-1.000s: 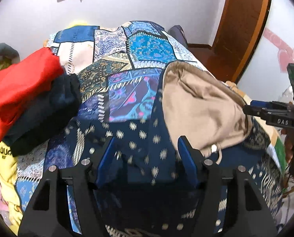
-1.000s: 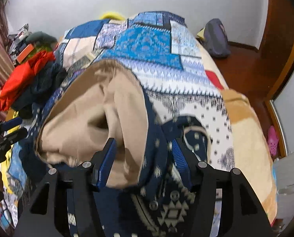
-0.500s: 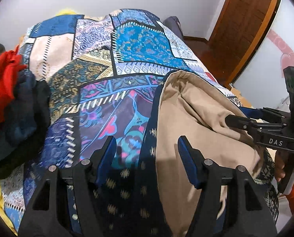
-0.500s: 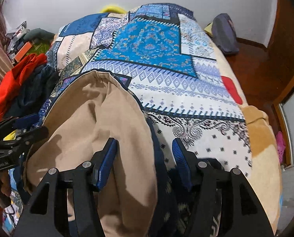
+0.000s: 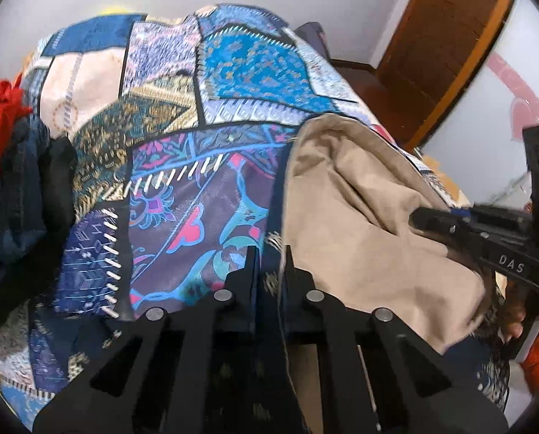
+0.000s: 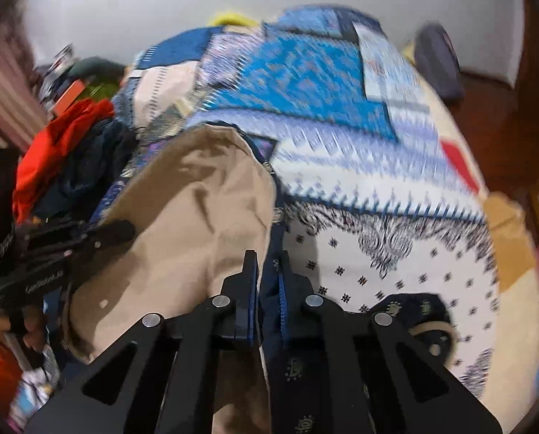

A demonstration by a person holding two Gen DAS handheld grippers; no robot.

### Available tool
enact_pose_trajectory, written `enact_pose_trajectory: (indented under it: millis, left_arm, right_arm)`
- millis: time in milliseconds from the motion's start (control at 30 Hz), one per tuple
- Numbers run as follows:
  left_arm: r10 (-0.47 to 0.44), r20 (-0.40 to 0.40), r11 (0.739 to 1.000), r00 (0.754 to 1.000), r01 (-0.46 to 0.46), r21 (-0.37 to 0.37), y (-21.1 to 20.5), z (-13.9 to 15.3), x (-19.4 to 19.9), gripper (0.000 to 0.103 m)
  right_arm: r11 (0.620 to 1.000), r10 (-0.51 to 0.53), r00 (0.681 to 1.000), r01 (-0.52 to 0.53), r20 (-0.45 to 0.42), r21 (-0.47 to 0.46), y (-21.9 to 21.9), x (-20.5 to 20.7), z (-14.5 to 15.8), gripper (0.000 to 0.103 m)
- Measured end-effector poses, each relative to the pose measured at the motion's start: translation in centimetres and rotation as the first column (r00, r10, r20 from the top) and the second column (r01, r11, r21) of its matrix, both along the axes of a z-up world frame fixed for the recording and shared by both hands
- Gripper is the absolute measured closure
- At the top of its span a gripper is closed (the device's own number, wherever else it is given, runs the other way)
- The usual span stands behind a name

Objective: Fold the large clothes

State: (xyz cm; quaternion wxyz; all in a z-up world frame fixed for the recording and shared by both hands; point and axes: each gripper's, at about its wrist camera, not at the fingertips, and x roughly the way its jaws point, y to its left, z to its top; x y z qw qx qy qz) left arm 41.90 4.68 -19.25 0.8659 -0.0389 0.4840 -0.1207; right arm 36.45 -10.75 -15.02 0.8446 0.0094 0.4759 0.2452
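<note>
A large navy patterned garment with a tan lining (image 5: 359, 224) lies on the bed, lining side up; it also shows in the right wrist view (image 6: 197, 224). My left gripper (image 5: 268, 253) is shut on the garment's navy left edge. My right gripper (image 6: 267, 256) is shut on its navy right edge. Each gripper shows in the other's view: the right gripper (image 5: 486, 242) at the right, the left gripper (image 6: 70, 242) at the left. A tan drawstring loop (image 6: 435, 329) lies by the navy fabric at lower right.
The bed carries a patchwork blue spread (image 5: 255, 72). A pile of red and dark clothes (image 5: 12, 166) sits on its left side, also seen in the right wrist view (image 6: 70, 152). A dark bag (image 6: 437, 61) lies on the floor beyond the bed. A wooden door (image 5: 446, 36) stands at the right.
Both grippers have gone from open to shut on the garment's navy edges. Both views have shifted forward over the bed, and the current frames are blurred by motion.
</note>
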Motion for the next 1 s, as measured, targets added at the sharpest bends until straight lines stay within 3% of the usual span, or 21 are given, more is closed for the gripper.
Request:
enact_pose_trajectory:
  millis: [200, 433, 767, 1000]
  left_arm:
    - [-0.042, 0.112, 0.999, 0.993, 0.042, 0.007, -0.5, 5.0, -4.7, 0.096]
    - [-0.07, 0.174, 0.998, 0.982, 0.069, 0.012, -0.5, 8.6, -11.4, 0.096]
    - [-0.09, 0.123, 0.995, 0.988, 0.085, 0.045, -1.2, 6.3, -18.6, 0.096]
    - [-0.081, 0.056, 0.997, 0.995, 0.082, -0.002, -0.8, 4.2, -22.3, 0.096]
  right_arm:
    - [0.999, 0.04, 0.993, -0.044, 0.108, 0.027, -0.6, -4.0, 5.0, 0.096]
    - [0.997, 0.017, 0.995, -0.025, 0.102, 0.073, -2.9, -8.9, 6.7, 0.096]
    - [0.998, 0.007, 1.0, -0.008, 0.021, 0.059, -4.4, -14.1, 4.7, 0.095]
    - [0.998, 0.068, 0.998, -0.068, -0.005, -0.009, -3.8, -17.5, 3.6, 0.095]
